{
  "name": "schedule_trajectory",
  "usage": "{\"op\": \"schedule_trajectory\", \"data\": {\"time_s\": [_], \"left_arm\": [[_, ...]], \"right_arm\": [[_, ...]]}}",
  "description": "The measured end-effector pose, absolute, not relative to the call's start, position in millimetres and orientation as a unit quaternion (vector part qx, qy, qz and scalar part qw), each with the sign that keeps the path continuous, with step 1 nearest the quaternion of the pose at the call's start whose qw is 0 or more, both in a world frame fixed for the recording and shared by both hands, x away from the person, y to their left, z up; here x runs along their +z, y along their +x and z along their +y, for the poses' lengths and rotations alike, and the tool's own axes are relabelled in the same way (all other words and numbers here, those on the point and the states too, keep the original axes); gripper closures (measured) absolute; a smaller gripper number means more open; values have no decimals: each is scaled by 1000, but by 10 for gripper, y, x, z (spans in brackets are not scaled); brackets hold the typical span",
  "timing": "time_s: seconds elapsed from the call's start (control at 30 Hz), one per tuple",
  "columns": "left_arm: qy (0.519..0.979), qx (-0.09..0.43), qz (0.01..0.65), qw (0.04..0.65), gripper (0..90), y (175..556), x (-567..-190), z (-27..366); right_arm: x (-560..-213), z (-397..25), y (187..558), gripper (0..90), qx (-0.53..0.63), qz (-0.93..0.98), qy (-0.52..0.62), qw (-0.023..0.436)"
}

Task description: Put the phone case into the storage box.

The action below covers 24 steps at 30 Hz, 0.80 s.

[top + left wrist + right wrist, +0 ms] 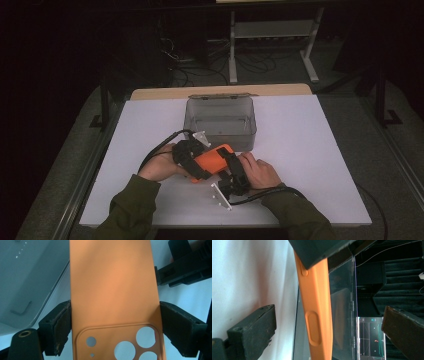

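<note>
Clamping the orange phone case by its 2 long edges, the left gripper had both pads pressed against the case just above the camera cutouts. In the left gripper view, 3 large round openings and 2 small holes sat inside a raised outline, with the lowest opening cut off by the bottom edge. The top of the case also ran out of that view.

In the high view, the phone case was held above the white surface, just in front of the clear plastic box, with both hands closed in on it. The left gripper and the right gripper hid most of the case there, leaving a short orange stretch between them.

In the right gripper view, the case appeared edge-on, with 2 side buttons visible. The right gripper had its jaws spread wide on either side of that edge, touching neither face. Part of the left gripper covered the top of the case there.

Inside the box, a small hex key lay on the floor, faint through the wall. Beyond the surface, the room was dark, and the stand and cables on the floor were hard to make out.
</note>
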<state>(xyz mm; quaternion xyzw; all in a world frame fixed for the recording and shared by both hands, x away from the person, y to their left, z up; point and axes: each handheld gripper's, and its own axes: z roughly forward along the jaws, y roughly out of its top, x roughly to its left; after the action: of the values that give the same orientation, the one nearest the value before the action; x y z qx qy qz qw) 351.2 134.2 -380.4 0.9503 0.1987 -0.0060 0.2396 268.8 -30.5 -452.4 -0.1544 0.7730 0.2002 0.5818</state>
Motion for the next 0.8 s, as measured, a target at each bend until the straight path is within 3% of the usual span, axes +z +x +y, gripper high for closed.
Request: {"op": "schedule_trajectory", "data": {"time_s": [0.37,0.8], "left_arm": [[950,-7,200,239,147,3511,-3801,1346],[951,-7,200,238,147,3510,-3800,1345]], "right_arm": [[-4561,-293,2665,64,199,760,-160,597],[-4575,-301,2645,188,185,751,-167,611]]}}
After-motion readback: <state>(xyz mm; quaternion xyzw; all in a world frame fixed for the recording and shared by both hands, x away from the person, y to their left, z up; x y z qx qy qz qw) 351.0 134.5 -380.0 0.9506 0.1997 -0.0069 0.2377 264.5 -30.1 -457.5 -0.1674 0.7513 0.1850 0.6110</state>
